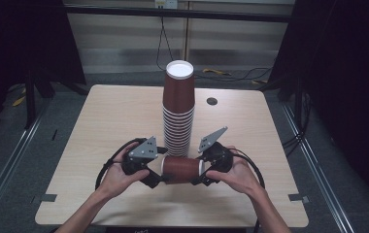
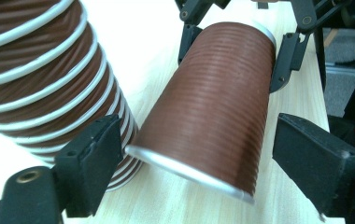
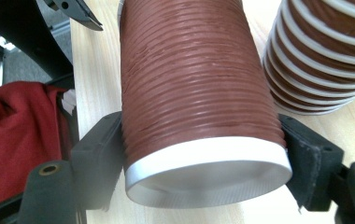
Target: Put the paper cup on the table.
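Right gripper view: the two black jaws of the right gripper (image 3: 203, 154) are clamped on the wide, white-rimmed mouth end of a brown ribbed paper cup (image 3: 194, 79), one pad pressed on each side of it just behind the rim. The cup lies on its side, its open mouth turned toward this camera and its body running away over the pale wooden table (image 3: 96, 70). Just beside it, at the upper right, stands the lower part of a stack of cups (image 3: 325, 56), brown bands parted by white rims. A red cloth (image 3: 17, 135) shows at the left, beyond the table edge.

In the left gripper view, the left gripper (image 2: 213, 154) has its jaws apart around the cup's narrow bottom end (image 2: 213, 107). The left pad lies close by the bottom rim, while the right pad stands clear of the cup wall with a gap between them; neither pad visibly presses on it. At the far end of the cup the other gripper's jaws hold the mouth.

From the high view, the cup (image 1: 180, 169) lies crosswise near the front middle of the table (image 1: 100, 126), between the left gripper (image 1: 157, 171) and the right gripper (image 1: 199, 171), each held in one of the person's hands. The tall stack (image 1: 178, 111) rises just behind the lying cup, with one cup upside down on its top.
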The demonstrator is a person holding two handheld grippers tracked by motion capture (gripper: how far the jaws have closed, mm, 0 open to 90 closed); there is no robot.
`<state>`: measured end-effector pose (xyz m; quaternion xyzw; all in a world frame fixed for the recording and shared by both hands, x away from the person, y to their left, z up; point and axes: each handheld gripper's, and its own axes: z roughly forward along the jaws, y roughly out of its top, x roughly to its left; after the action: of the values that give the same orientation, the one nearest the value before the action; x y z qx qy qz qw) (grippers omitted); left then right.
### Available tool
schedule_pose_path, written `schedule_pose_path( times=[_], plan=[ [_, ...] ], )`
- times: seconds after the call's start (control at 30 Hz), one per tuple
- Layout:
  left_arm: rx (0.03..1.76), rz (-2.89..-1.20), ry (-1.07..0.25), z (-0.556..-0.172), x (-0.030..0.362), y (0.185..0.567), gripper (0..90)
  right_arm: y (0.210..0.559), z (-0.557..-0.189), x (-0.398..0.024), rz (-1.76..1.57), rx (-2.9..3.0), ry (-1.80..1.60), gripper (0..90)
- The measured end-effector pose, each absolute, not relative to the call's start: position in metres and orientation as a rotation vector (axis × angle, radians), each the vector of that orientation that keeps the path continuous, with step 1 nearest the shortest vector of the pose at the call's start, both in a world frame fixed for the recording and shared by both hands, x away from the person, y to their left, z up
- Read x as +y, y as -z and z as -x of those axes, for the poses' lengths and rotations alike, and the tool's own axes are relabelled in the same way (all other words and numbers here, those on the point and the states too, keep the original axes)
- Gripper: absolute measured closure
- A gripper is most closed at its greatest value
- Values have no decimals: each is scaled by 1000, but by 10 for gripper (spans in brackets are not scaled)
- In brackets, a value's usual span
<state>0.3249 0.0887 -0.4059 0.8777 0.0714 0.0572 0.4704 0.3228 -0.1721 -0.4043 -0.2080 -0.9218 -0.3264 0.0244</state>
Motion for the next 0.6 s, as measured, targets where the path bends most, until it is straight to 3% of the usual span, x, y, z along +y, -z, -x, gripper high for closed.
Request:
schedule_pose_path(
  times=[0.6],
  plan=[
    [269,-2039,-121,-326,109,415,157,408,-321,-191,696,-2756,1273,239]
  ],
)
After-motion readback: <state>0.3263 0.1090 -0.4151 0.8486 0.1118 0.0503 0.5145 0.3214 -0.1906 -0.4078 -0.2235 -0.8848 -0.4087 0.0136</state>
